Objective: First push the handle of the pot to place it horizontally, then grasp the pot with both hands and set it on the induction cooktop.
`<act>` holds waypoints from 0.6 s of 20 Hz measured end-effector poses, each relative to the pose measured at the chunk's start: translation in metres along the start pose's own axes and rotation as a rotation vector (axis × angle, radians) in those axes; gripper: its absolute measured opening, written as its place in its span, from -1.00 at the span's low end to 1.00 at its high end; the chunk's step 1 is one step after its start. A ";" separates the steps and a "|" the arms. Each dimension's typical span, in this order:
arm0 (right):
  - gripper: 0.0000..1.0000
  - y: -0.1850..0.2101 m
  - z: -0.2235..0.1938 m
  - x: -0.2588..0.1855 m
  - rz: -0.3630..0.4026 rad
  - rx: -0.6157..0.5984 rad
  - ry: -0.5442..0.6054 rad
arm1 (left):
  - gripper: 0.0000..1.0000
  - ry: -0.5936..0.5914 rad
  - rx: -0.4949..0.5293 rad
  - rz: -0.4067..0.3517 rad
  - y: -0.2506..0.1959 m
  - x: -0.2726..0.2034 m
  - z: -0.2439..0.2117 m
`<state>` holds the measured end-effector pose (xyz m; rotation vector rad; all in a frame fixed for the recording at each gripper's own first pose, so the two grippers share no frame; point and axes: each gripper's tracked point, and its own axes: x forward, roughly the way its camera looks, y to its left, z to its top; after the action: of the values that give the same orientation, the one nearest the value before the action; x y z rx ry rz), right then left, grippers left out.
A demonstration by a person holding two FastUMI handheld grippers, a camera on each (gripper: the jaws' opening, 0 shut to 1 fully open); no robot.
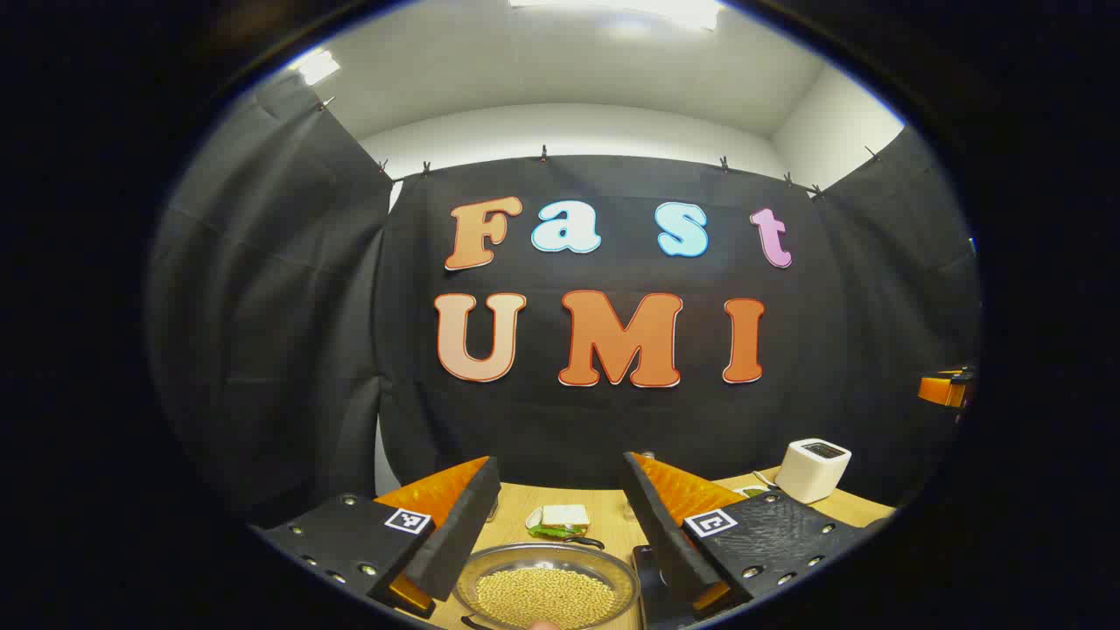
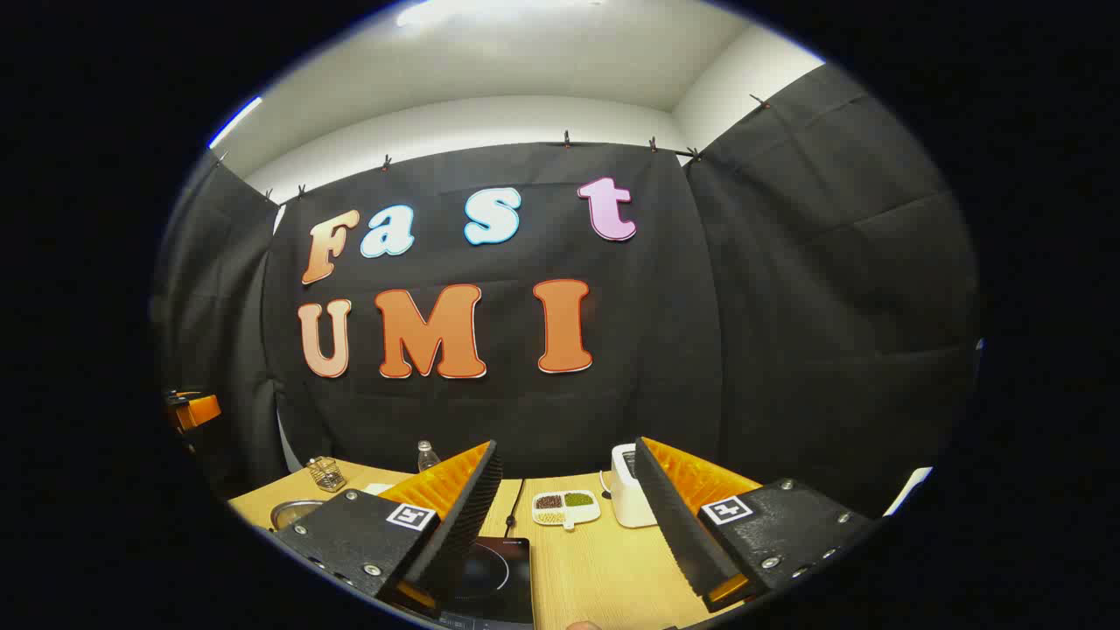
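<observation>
Both hand-held grippers, left (image 1: 560,525) and right (image 2: 569,521), have fingers wide apart, holding nothing. Pot (image 1: 547,584) sits under the left one; a hard push might spill beans (image 1: 544,597).

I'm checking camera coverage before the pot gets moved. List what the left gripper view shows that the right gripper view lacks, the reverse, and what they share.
Left gripper view: the beans inside the pot and a sandwich beyond it.

Right gripper view: the induction cooktop, a divided dish, a bottle and a wire holder.

Shared: the wooden table and the white toaster. A metal rim at the right gripper view's left edge may be the pot.
</observation>
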<state>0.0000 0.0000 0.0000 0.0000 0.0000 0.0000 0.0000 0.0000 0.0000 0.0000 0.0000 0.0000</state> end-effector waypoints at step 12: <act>0.90 -0.001 0.000 0.000 0.000 0.005 -0.002 | 0.77 -0.009 0.008 0.009 0.003 -0.004 0.004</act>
<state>-0.0004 -0.0007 0.0002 0.0045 -0.0021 -0.0004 -0.0042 0.0032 0.0040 0.0084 -0.0089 0.0092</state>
